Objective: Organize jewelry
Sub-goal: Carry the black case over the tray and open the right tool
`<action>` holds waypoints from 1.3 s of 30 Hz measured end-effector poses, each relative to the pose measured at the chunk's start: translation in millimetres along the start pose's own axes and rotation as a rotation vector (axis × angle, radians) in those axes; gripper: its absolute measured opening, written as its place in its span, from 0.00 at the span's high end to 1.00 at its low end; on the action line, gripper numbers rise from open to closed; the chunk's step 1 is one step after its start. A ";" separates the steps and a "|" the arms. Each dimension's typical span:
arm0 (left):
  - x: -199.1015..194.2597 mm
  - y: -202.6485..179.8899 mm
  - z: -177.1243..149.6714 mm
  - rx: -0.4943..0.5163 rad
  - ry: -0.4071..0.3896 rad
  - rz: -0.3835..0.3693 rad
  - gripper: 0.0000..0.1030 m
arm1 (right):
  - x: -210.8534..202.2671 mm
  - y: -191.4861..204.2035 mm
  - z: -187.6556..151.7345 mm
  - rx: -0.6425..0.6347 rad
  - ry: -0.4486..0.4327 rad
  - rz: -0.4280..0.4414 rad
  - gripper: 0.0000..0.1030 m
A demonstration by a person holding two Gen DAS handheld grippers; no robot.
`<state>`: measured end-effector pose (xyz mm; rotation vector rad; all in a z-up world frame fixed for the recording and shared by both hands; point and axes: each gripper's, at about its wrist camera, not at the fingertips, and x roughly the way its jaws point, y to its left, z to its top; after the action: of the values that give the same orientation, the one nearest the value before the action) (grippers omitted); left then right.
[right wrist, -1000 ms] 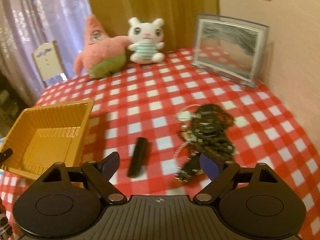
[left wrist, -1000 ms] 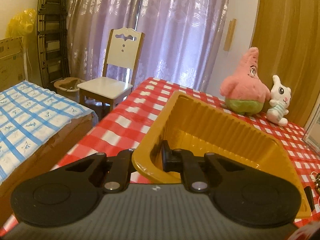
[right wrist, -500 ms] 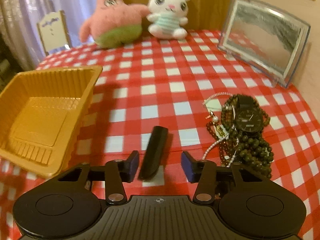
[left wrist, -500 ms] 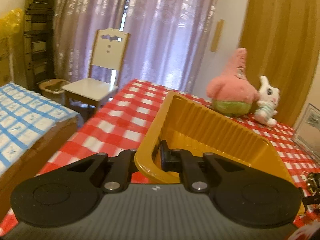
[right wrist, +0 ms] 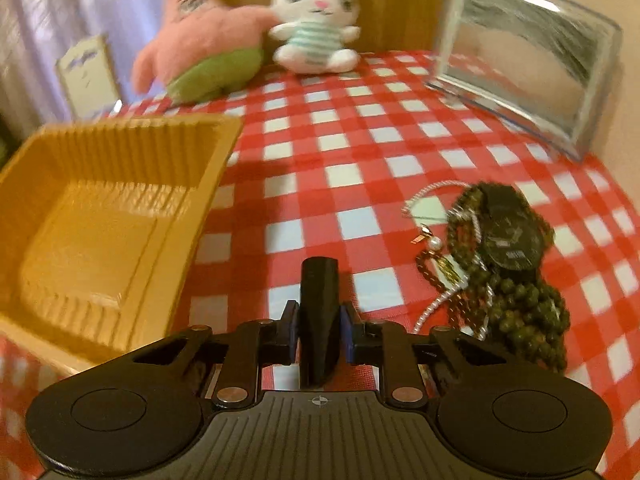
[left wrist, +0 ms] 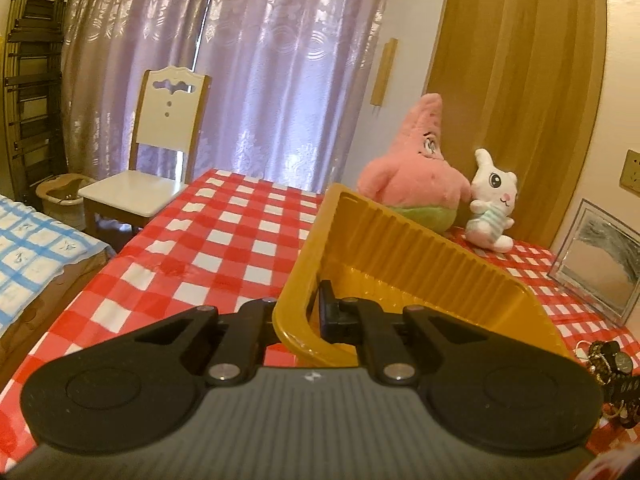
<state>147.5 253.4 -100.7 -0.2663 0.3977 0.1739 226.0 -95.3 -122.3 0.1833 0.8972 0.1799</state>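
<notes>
My left gripper (left wrist: 298, 312) is shut on the near rim of a yellow plastic tray (left wrist: 420, 256), which is tipped up off the red-checked table. In the right wrist view the same tray (right wrist: 96, 216) lies to the left. My right gripper (right wrist: 319, 326) is closing on a small black bar-shaped piece (right wrist: 319, 300); its blue pads touch both sides of the piece. A heap of jewelry (right wrist: 500, 276) with dark bead strands, a black watch and a pearl chain lies to the right of the gripper; its edge (left wrist: 608, 364) shows at far right in the left wrist view.
A pink star plush (right wrist: 200, 44) and a white bunny plush (right wrist: 316, 24) sit at the back of the table. A glass picture frame (right wrist: 528, 48) stands at the back right. A white chair (left wrist: 152, 160) stands beyond the table's left edge.
The right gripper came down over the black piece and its jaws drew in from wide apart to touch it. The left gripper swung right with the tray, still gripping the rim.
</notes>
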 end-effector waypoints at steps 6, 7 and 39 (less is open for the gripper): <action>3.6 -10.0 4.3 0.011 -0.006 -0.042 0.93 | -39.4 5.6 24.2 0.059 -0.169 0.079 0.79; 3.4 -13.1 4.6 0.014 -0.006 -0.052 0.93 | -43.4 12.5 27.9 0.045 -0.179 0.111 0.79; 13.4 -42.8 8.6 0.037 0.018 -0.123 0.95 | -74.6 15.5 -17.1 -0.044 -0.050 0.082 0.78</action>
<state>172.1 216.7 -89.0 -0.2555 0.4007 0.0432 165.7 -96.1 -72.7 0.1834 0.8363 0.2698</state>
